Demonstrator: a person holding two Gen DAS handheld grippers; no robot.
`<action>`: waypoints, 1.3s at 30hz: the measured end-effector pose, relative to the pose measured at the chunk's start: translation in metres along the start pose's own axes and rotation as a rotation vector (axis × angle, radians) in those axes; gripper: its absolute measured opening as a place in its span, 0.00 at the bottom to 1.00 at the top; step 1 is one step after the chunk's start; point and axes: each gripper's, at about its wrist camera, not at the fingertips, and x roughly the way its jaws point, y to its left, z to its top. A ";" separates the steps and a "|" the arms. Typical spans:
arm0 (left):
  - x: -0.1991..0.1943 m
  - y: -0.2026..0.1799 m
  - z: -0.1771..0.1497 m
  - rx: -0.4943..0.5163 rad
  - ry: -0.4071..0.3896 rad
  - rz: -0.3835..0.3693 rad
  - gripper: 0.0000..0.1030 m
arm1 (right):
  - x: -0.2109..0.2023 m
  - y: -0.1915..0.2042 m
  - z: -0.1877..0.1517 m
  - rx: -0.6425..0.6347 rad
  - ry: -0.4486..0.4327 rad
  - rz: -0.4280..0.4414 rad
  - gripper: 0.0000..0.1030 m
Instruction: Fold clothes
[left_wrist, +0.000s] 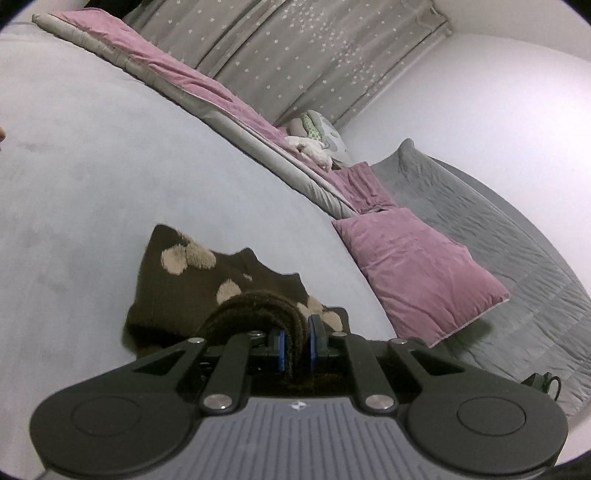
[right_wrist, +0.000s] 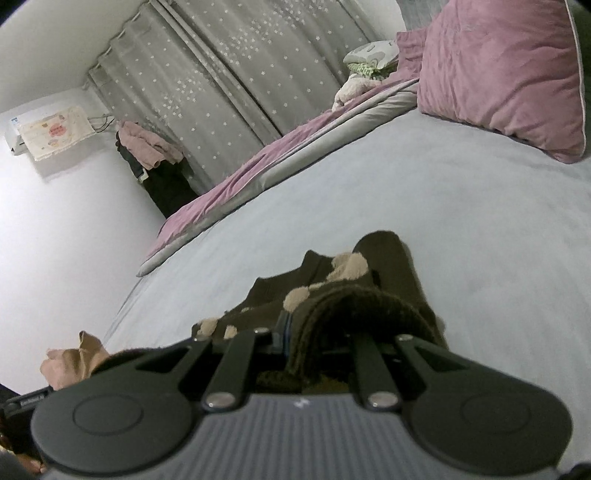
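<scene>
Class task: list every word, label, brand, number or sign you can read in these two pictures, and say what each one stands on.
No text can be read for certain.
Small white logo mark on each hand-held gripper's grey body: a symbol, no letters.
Poster-like cloth on the wall unit: printed pictures and marks, too blurred to read.
Black object at the bottom left edge: faint lettering, too blurred to read.

Home bedroom: bed (left_wrist: 92, 166), pillow (left_wrist: 417, 273), curtains (right_wrist: 207, 74).
</scene>
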 end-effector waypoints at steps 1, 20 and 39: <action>0.004 0.001 0.003 -0.002 -0.006 0.002 0.10 | 0.004 0.000 0.003 0.001 -0.002 -0.001 0.10; 0.088 0.044 0.037 -0.053 -0.099 0.060 0.10 | 0.100 -0.018 0.046 0.058 -0.061 -0.020 0.10; 0.135 0.078 0.028 -0.042 -0.122 0.132 0.37 | 0.171 -0.059 0.047 0.117 -0.034 0.019 0.66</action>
